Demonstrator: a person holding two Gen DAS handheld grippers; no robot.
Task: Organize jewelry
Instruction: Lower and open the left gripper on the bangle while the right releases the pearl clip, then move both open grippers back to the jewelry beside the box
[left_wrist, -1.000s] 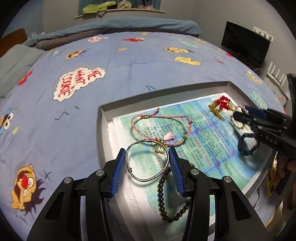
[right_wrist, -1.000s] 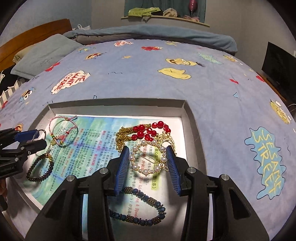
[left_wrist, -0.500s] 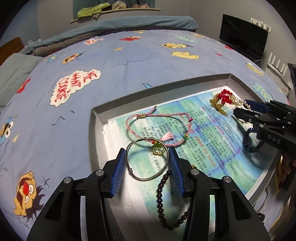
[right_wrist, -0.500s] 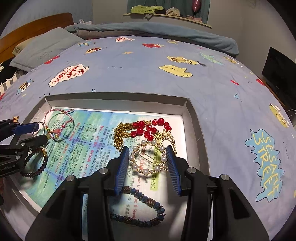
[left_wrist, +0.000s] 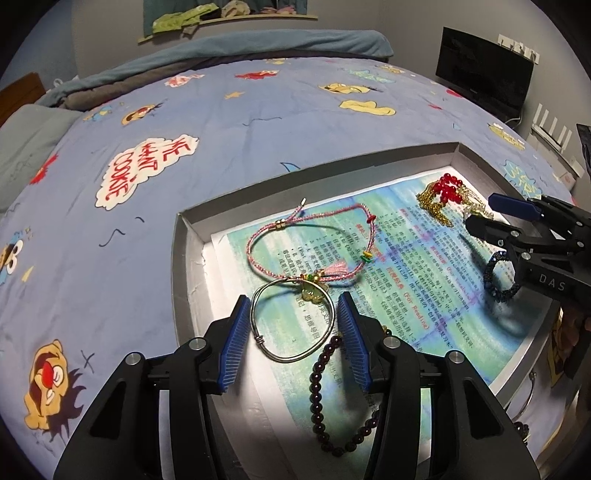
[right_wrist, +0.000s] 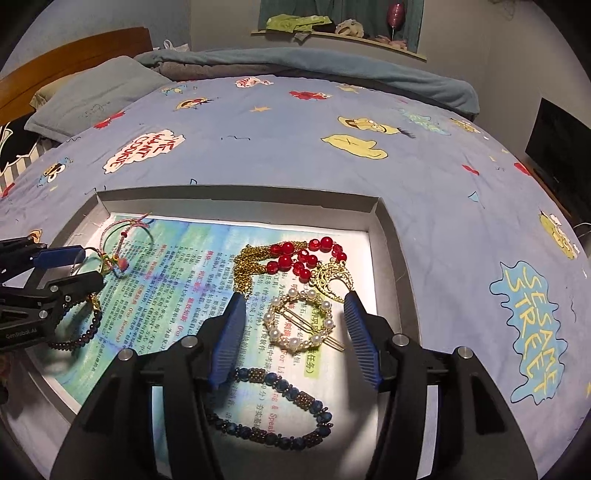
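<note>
A grey tray (left_wrist: 177, 258) lined with printed paper lies on the bed. My left gripper (left_wrist: 293, 332) is open around a silver bangle (left_wrist: 266, 343) with a yellow charm. A pink cord bracelet (left_wrist: 314, 236) lies beyond it, a dark bead bracelet (left_wrist: 321, 391) below. My right gripper (right_wrist: 293, 325) is open around a pearl ring hair clip (right_wrist: 299, 325). A red bead and gold chain piece (right_wrist: 295, 258) lies beyond it, a blue bead bracelet (right_wrist: 273, 410) below. Both grippers hover just over the tray (right_wrist: 391, 236).
The tray sits on a blue cartoon-print bedspread (left_wrist: 184, 129). A pillow (right_wrist: 92, 99) and folded blanket lie at the bed's head. A dark screen (left_wrist: 484, 70) stands to the right. The left gripper also shows in the right wrist view (right_wrist: 59, 269).
Both grippers have drawn back slightly from the tray's far side; the jewelry sits a little further forward between the fingers. Both stay open. Nothing was picked up.
</note>
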